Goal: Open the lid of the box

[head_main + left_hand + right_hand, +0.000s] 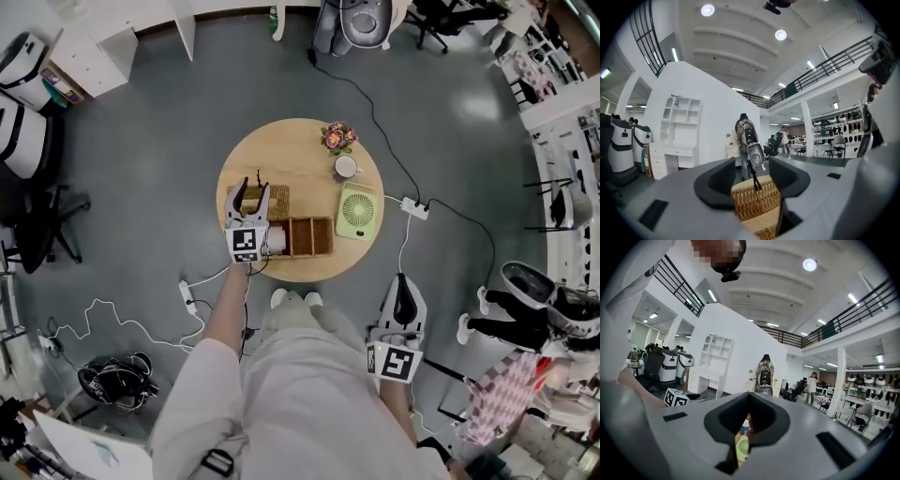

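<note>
On the round wooden table (300, 141), the wicker box (307, 236) lies open, its inside showing. Its woven lid (279, 201) lies flat just behind the box's left end. My left gripper (254, 190) hovers over the lid with its jaws apart. In the left gripper view the lid (757, 204) and its small black loop (754, 181) sit between the left gripper's (752, 176) spread jaws, and the pads do not press on it. My right gripper (400, 281) hangs off the table by the person's right side. Its jaws meet in the right gripper view (749, 420).
A green fan (357, 210), a white mug (346, 167) and a small flower pot (337, 137) stand on the table's right half. A power strip (413, 207) and cables lie on the floor to the right, more cables to the left. An office chair (42, 225) stands far left.
</note>
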The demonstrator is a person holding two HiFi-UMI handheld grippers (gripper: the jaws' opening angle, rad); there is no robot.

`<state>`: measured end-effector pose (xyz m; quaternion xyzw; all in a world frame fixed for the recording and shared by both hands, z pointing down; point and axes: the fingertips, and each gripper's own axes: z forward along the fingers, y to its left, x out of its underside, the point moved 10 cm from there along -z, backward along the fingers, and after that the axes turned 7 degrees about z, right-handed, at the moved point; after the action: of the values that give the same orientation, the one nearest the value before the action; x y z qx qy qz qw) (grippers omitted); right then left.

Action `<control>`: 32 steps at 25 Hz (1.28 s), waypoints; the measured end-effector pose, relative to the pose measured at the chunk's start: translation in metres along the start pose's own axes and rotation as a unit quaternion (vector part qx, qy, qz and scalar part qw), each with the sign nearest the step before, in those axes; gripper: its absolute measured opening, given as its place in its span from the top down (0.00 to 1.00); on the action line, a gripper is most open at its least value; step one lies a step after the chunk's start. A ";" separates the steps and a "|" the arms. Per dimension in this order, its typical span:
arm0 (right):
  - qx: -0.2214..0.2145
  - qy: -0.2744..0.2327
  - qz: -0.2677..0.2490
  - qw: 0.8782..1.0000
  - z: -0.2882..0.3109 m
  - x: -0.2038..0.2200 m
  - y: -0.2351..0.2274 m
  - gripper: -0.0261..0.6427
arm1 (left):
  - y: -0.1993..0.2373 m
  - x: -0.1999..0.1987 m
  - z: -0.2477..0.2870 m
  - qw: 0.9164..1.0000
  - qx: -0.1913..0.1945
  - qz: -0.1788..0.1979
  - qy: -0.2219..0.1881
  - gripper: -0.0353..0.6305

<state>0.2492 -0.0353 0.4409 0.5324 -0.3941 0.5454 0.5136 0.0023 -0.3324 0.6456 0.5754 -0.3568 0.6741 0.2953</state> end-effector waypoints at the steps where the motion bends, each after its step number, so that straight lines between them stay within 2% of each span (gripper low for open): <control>1: 0.002 -0.002 0.002 1.000 0.000 0.001 -0.001 0.97 | -0.001 -0.004 -0.002 1.000 0.008 -0.001 -0.003 0.58; 5: -0.007 -0.009 0.010 1.000 0.001 0.001 0.003 0.97 | -0.004 -0.028 -0.021 0.999 0.027 0.016 -0.013 0.44; 9: -0.035 -0.019 0.008 0.999 0.003 -0.010 0.013 0.97 | -0.006 -0.060 -0.046 0.999 0.028 0.022 -0.028 0.42; 10: -0.042 -0.021 0.008 0.999 0.004 -0.013 0.018 0.97 | -0.006 -0.067 -0.053 0.999 0.025 0.029 -0.029 0.45; 11: -0.049 -0.021 0.007 0.999 0.004 -0.016 0.023 0.97 | -0.005 -0.073 -0.060 0.999 0.020 0.038 -0.029 0.53; 13: -0.062 -0.022 0.007 0.998 0.003 -0.019 0.034 0.97 | -0.003 -0.084 -0.076 0.998 0.005 0.055 -0.027 0.83; 14: -0.067 -0.020 0.008 0.997 0.001 -0.020 0.038 0.97 | -0.002 -0.088 -0.085 0.998 0.000 0.058 -0.028 0.94; 19: -0.088 0.000 0.019 0.996 -0.018 -0.018 0.051 0.97 | -0.009 -0.105 -0.129 0.999 -0.016 0.032 -0.026 0.95; 22: -0.097 0.005 0.017 0.995 -0.033 -0.011 0.053 0.97 | -0.023 -0.113 -0.163 0.999 -0.022 0.012 -0.039 0.95; 27: -0.112 0.013 0.019 0.993 -0.063 0.012 0.056 0.97 | -0.063 -0.120 -0.240 0.999 0.006 0.000 -0.037 0.95; 32: -0.132 0.007 0.069 0.989 -0.122 0.033 0.055 0.97 | -0.124 -0.122 -0.336 0.999 0.031 0.021 0.002 0.95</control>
<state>0.1772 0.0793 0.4645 0.4275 -0.4945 0.5270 0.5431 -0.0674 0.0159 0.5149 0.5749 -0.3473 0.6922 0.2639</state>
